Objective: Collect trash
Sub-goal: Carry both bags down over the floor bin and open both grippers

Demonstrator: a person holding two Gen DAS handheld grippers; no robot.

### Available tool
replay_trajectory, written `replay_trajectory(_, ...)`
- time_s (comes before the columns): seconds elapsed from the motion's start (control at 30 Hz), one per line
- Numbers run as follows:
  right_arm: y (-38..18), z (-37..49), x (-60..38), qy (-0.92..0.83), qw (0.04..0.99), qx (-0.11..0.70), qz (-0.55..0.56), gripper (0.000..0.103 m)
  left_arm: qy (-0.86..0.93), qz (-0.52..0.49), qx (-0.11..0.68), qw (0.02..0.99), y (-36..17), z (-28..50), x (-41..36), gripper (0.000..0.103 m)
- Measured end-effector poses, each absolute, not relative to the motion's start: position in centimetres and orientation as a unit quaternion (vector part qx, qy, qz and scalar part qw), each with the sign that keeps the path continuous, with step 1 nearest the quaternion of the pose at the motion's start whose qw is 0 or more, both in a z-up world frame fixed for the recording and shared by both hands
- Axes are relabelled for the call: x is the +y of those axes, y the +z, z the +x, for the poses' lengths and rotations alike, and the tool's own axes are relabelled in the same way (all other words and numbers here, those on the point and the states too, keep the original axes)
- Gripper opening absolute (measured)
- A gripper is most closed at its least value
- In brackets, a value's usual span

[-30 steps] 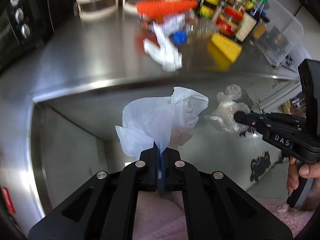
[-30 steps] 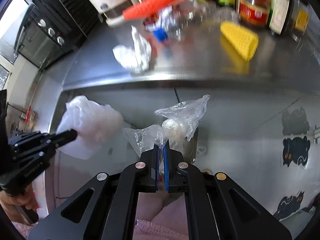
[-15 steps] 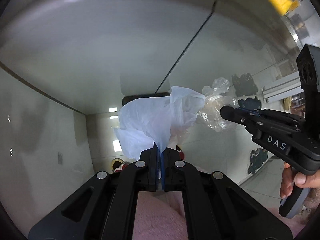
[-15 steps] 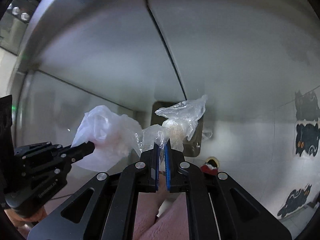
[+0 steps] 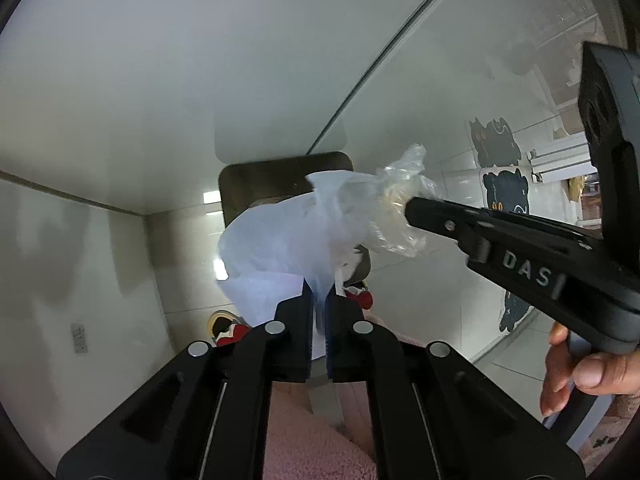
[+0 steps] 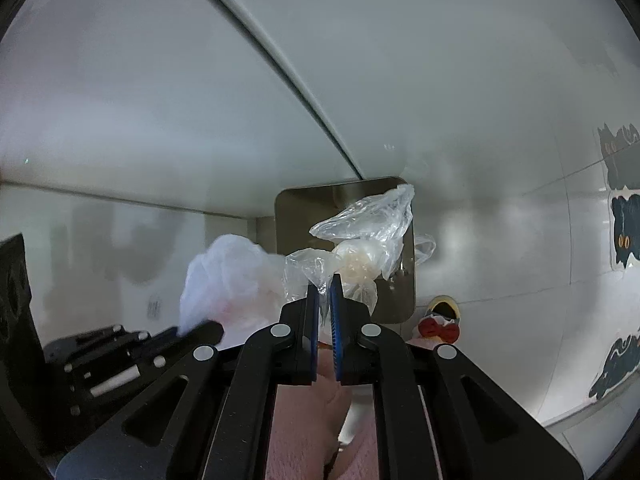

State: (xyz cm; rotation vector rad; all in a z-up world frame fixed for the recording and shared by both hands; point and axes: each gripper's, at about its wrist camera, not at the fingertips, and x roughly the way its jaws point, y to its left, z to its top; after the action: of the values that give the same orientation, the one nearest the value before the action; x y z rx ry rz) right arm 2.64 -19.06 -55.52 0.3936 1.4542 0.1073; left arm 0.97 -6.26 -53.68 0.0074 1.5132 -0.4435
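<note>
At the 6 o'clock edge of the left wrist view there is fluffy pink cloth (image 5: 320, 448). Just past it is the left gripper (image 5: 319, 300), pointing steeply down. Its jaws are opening, and a white bag (image 5: 280, 240) fills the thin gap between the pads. The bag puffs out from the tips toward 11 o'clock.

From 3 o'clock the right gripper (image 5: 408, 208) reaches in, with a hand (image 5: 580, 376) around its handle at 4 o'clock. Its tip pinches a clear bag (image 5: 396, 216), which touches the white bag's 2 o'clock side.

In the right wrist view the right gripper's jaws are almost together, with only a thin slit between them, and the crinkly clear bag (image 6: 368, 236) is nipped at the tips. There is a pale lump inside it (what it is cannot be told). The left gripper (image 6: 208, 330) sits at 8 o'clock with the white bag (image 6: 232, 276) on its tip.

Farther down, right behind both bags, is a brown bin (image 5: 256, 184) with round corners, seen from above. Both bags hang over it. Beside the bin at 4 o'clock in the right wrist view is a slipper with a red bow (image 6: 438, 326) on the tiled floor.

Farthest off, at 3 o'clock, black cat stickers (image 6: 626, 236) are on the white tiles.
</note>
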Motion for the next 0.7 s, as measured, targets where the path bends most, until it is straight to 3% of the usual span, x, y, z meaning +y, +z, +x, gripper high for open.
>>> replay_trajectory(0.07, -55.9, 3.0, -19.0, 0.047, 0.726, 0.663, 0.178, 0.009, -0.2, 0.003, 0.682, 0.703, -54.3, 1.2, -6.2, 0.008)
replay_trajectory(0.2, -56.3, 3.5, -18.9, 0.045, 0.721, 0.668, 0.176, 0.009, -0.201, -0.003, 0.685, 0.7, -54.6, 1.5, -5.8, 0.023)
replay_trajectory(0.37, -55.1, 3.7, -19.1, 0.046, 0.721, 0.669, 0.176, 0.011, -0.2, -0.001, 0.683, 0.702, -54.4, 1.8, -5.4, 0.032)
replay_trajectory(0.43, -54.8, 3.7, -18.9, 0.044, 0.724, 0.667, 0.172, 0.036, -0.198, 0.0, 0.68, 0.706, -54.2, 1.8, -5.4, 0.04)
replay_trajectory(0.47, -54.7, 3.6, -19.1, 0.044, 0.727, 0.663, 0.173, 0.056, -0.195, 0.002, 0.678, 0.709, -53.9, 1.9, -5.3, 0.042)
replay_trajectory(0.57, -53.5, 3.3, -19.0, 0.04, 0.736, 0.657, 0.161, 0.06, -0.189, 0.006, 0.67, 0.718, -52.9, 1.9, -5.1, 0.052)
replay_trajectory(0.7, -50.5, 2.5, -19.2, 0.037, 0.755, 0.642, 0.126, 0.082, -0.19, 0.015, 0.654, 0.732, -50.7, 1.8, -4.5, 0.072)
